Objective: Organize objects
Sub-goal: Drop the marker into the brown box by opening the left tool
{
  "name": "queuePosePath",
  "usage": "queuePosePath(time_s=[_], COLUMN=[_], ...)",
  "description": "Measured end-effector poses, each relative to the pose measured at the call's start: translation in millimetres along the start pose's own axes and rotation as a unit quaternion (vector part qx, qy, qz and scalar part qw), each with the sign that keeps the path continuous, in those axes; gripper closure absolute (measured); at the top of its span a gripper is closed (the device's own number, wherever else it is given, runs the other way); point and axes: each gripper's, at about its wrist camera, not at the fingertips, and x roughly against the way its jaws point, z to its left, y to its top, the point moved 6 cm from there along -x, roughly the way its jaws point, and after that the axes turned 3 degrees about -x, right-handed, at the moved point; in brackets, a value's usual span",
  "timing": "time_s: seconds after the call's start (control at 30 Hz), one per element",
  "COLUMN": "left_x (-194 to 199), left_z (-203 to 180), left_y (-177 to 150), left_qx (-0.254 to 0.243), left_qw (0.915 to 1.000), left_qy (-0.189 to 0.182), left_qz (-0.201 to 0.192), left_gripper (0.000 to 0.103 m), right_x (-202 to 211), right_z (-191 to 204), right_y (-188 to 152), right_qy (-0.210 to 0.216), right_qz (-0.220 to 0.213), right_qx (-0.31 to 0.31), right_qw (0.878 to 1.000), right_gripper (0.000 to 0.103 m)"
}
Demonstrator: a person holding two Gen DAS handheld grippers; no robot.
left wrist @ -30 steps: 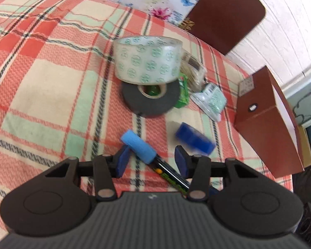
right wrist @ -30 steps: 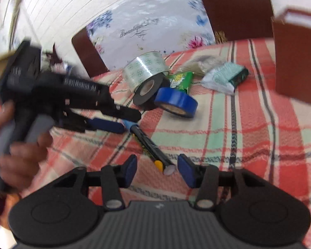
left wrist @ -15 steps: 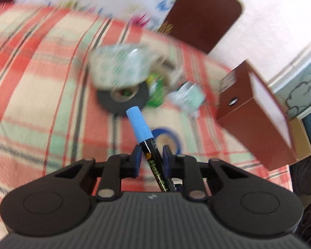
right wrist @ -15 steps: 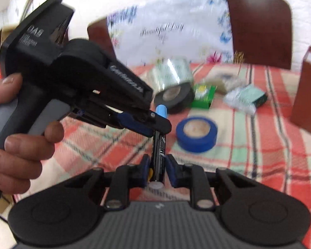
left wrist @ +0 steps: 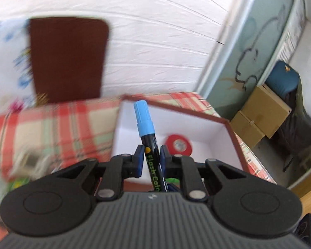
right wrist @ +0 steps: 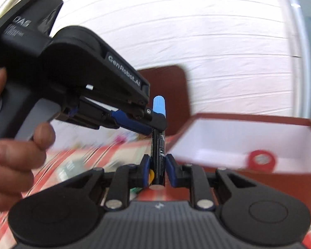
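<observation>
A black marker with a light blue cap (left wrist: 145, 122) is held by both grippers at once. My left gripper (left wrist: 152, 157) is shut on its barrel, cap pointing forward over the open brown box (left wrist: 228, 137) with white inside walls. My right gripper (right wrist: 158, 166) is shut on the marker's (right wrist: 159, 143) tail end. The left gripper (right wrist: 153, 124) shows in the right wrist view, clamped just below the cap. A red tape roll (left wrist: 179, 145) lies inside the box; it also shows in the right wrist view (right wrist: 262, 158).
The plaid tablecloth (left wrist: 58, 124) lies left of the box, with blurred items at the lower left. A brown chair back (left wrist: 68, 58) stands behind the table. Cardboard boxes (left wrist: 261, 112) sit on the floor at right. The box (right wrist: 238, 132) stands right of the marker.
Both grippers have lifted the marker off the table and swung right, from over the tape rolls to the open box. The left view now looks into the box.
</observation>
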Motion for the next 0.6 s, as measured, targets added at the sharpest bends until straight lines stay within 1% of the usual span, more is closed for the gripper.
queuePosePath(time_s=[0.1,0.17,0.23,0.27,0.33,0.43,0.53,0.6], left_x=[-34.8,-55.7,-67.1,-69.2,-66.0,-56.5,-43.3,-31.5], left_z=[-14.1,-16.5,-15.6,-12.8,-8.4,-3.3,0.6,0.4], left_y=[12.6,14.1,12.6,10.4,6.9,0.8,-7.4,-14.4], left_qx=[-0.019,-0.035,-0.033,-0.028,-0.027,-0.032,-0.02,-0.023], left_qw=[0.9997,0.9988,0.9976,0.9976,0.9979,0.9972,0.9975,0.9973], left_qy=[0.008,0.029,0.048,0.047,0.042,0.06,0.06,0.066], left_qz=[0.012,0.021,0.038,0.043,0.04,0.033,0.03,0.022], left_gripper=[0.085,0.082,0.081,0.081,0.081,0.078,0.076,0.076], right_x=[-17.1,-35.6,-55.6,-62.0,-61.9,-56.7,-46.9,-37.1], right_z=[-31.3,-45.1,-50.9,-54.1,-55.8,-56.1,-55.2,-58.2], right_y=[9.8,11.1,7.0,4.1,1.0,-1.5,-3.0,-1.3], right_qy=[-0.018,-0.022,-0.019,-0.025,-0.021,-0.024,-0.031,-0.035], right_qz=[-0.002,0.006,0.023,0.026,0.016,0.0,-0.012,-0.018], right_qx=[-0.034,-0.057,-0.057,-0.061,-0.062,-0.049,-0.046,-0.052], right_qw=[0.999,0.998,0.998,0.997,0.998,0.999,0.998,0.998], right_gripper=[0.085,0.084,0.08,0.08,0.08,0.08,0.08,0.079])
